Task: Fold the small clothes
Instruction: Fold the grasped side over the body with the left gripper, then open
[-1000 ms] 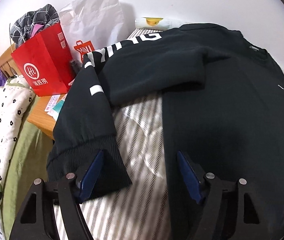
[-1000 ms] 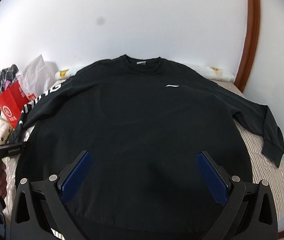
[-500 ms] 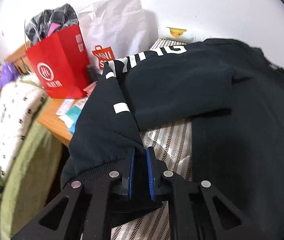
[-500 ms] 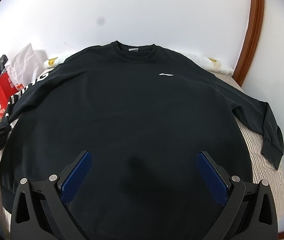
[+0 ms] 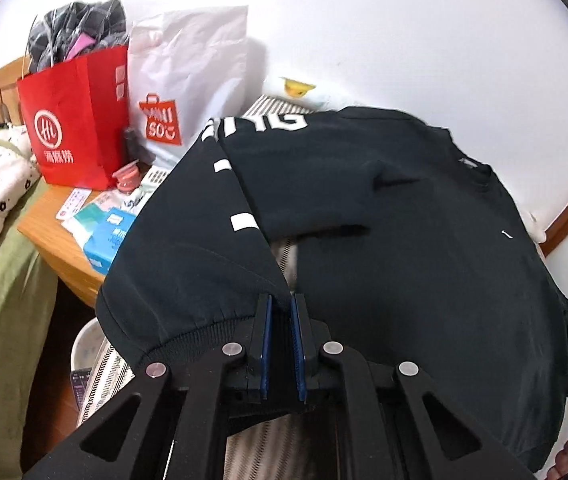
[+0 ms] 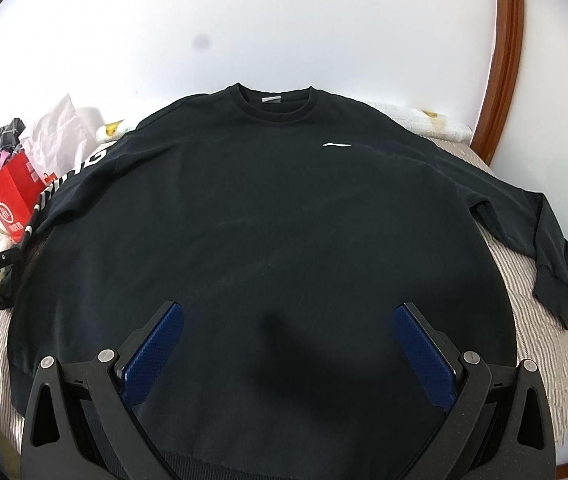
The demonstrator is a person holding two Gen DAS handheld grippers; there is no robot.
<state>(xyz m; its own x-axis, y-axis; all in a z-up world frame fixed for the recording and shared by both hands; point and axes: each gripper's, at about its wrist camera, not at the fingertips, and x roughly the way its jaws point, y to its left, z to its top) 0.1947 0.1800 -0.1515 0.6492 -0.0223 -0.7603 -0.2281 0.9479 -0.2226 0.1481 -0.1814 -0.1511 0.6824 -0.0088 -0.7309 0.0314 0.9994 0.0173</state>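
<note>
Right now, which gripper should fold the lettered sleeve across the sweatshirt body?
Left. The left gripper is already shut on that sleeve's cuff, lifted off the bed. The right gripper hangs open over the sweatshirt hem, holding nothing.

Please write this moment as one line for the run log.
left gripper: shut on sleeve cuff | right gripper: open above sweatshirt | fold: not done

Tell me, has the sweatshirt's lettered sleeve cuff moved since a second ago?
Yes. The left gripper has shut on the cuff and raised it off the striped bedcover, toward the sweatshirt body.
</note>
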